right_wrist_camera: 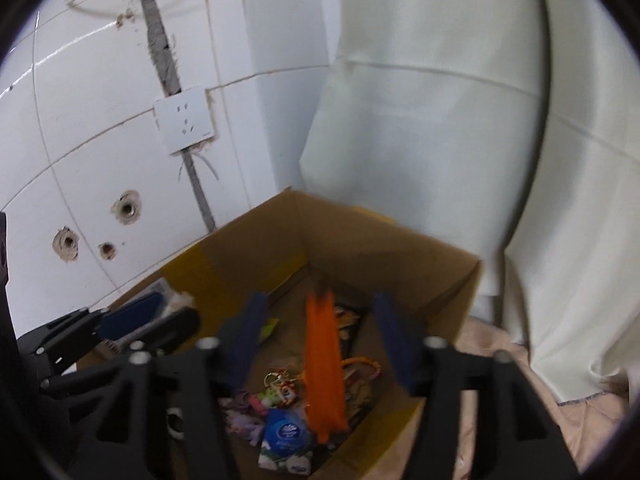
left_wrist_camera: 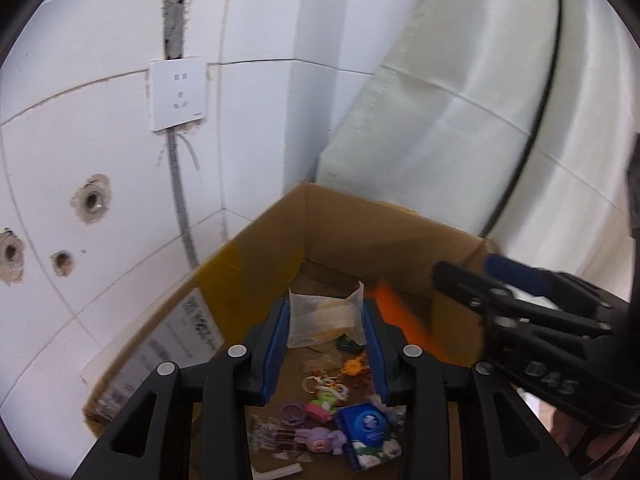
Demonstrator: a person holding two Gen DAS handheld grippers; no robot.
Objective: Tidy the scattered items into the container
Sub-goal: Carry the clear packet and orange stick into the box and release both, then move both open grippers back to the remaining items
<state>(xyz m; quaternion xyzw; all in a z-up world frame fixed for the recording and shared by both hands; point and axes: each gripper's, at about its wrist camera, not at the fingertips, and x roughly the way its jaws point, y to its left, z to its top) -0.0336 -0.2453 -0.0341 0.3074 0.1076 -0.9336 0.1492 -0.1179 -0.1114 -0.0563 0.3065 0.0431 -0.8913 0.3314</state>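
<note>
Left gripper point(left_wrist_camera: 326, 320) pinched a clear packet point(left_wrist_camera: 325, 316) over the cardboard box point(left_wrist_camera: 360, 228); right gripper point(right_wrist_camera: 316, 344) gaped around a blurred orange strip point(right_wrist_camera: 323, 372), toys point(left_wrist_camera: 320, 436) crowding below.

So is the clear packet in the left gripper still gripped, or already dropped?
Gripped: the clear packet sits between the left gripper's blue pads, above the items in the cardboard box.

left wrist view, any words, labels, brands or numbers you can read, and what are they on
"DAS": raised letters on the right claw, on its black body low at the right edge of this view.
Shipping label on the cardboard box wall: print and codes too blurred to read.
Blue packet in the box: round white logo, no legible text.
Wall socket: tiny mark at its lower corner, too small to read.
</note>
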